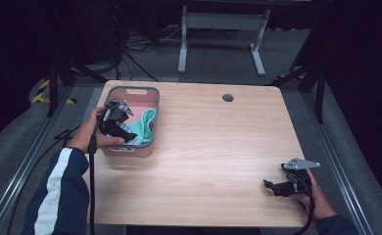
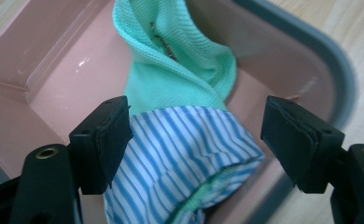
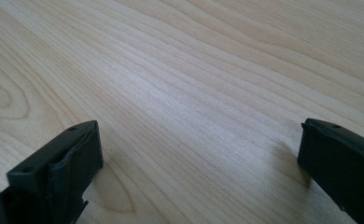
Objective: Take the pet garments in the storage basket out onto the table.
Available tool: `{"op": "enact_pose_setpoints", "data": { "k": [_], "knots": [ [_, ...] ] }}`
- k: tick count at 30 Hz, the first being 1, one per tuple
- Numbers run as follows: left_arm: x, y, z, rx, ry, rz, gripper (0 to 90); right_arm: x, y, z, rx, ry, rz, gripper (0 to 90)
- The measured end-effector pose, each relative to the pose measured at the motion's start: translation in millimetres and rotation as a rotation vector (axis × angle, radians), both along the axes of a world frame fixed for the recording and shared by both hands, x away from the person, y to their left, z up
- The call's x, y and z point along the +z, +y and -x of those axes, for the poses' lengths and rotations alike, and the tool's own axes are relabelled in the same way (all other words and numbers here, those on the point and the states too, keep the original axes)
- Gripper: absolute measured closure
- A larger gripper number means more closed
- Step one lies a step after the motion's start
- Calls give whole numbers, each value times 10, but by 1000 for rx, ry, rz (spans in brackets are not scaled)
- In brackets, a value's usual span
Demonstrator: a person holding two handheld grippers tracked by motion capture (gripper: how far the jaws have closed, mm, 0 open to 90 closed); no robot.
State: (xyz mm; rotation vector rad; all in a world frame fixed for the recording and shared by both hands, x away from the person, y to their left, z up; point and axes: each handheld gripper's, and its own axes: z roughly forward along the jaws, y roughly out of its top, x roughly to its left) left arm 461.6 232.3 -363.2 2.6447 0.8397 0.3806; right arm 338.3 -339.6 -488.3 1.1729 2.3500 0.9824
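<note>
Because the mint-green and blue-striped cloth (image 2: 180, 154) lies bundled inside the pink basket (image 1: 150, 93) at the upper left of the high view, the left gripper (image 1: 126, 137) reaches in over the basket's near rim — jaws spread wide, the striped fold between them but not pinched, judging from the left gripper view. That hand angles forward and to the right across the basket. At the lower right, the right gripper (image 1: 270, 186) rests low over the bare wooden table (image 3: 208, 70), jaws wide and empty — apparently waiting.
</note>
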Motion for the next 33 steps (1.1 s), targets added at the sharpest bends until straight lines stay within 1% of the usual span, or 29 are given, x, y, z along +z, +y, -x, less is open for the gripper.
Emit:
{"op": "enact_pose_setpoints", "data": {
  "k": [1,3,6,7,8,9,10,11,12,13,14,16,17,18,20,22,23,25,26,28,30,31,32,33],
  "knots": [
    [-41,-11,-55,-3,8,-14,246,0,0,0,0,0,0,4],
    [-108,-24,-134,12,34,-20,247,0,0,0,0,0,0,4],
    [-192,-57,-232,19,70,-60,245,0,0,0,0,0,0,4],
    [-215,-63,-253,25,79,-63,246,0,0,0,0,0,0,4],
    [-241,-67,-290,30,98,-75,245,-1,0,0,0,0,0,4],
    [-266,-71,-314,39,106,-85,241,0,0,1,0,0,0,4],
    [-303,-82,-356,42,129,-113,235,0,0,2,-1,1,-1,4],
    [-303,-82,-356,42,129,-113,234,0,0,2,-1,1,-1,4],
    [-354,-89,-402,44,151,-125,235,-1,-1,3,-1,1,-1,4],
    [-385,-82,-420,48,157,-116,238,-1,-1,3,-1,1,-2,4],
    [-417,-72,-447,48,171,-118,240,0,-1,4,-1,1,-1,4],
    [-494,-60,-492,61,216,-140,239,-1,-2,3,-1,1,-1,4],
    [-525,-55,-510,62,227,-145,236,0,-2,3,-1,1,-1,4],
    [-562,-53,-529,72,243,-147,232,-1,-1,3,-1,1,-1,4],
    [-609,-65,-553,76,254,-152,225,0,-1,3,-1,1,-1,4],
    [-643,-81,-574,81,267,-164,214,0,-2,3,-1,1,-1,4],
    [-643,-81,-574,81,267,-164,210,-1,-1,3,-1,1,-1,4],
    [-684,-104,-612,91,298,-174,198,0,-2,3,-1,1,-1,4],
    [-684,-104,-612,91,298,-174,197,0,-2,3,-1,1,-1,4],
    [-698,-130,-623,91,323,-201,195,0,-2,3,-1,1,-1,4],
    [-711,-159,-629,87,336,-226,191,-1,-1,4,-1,0,-1,4],
    [-716,-165,-632,94,342,-221,193,-1,-1,4,-1,1,-1,4],
    [-712,-164,-644,96,354,-227,201,-1,-2,4,-1,0,-1,4],
    [-712,-164,-644,102,363,-218,210,-1,-1,4,-2,0,-2,4]
  ]
}}
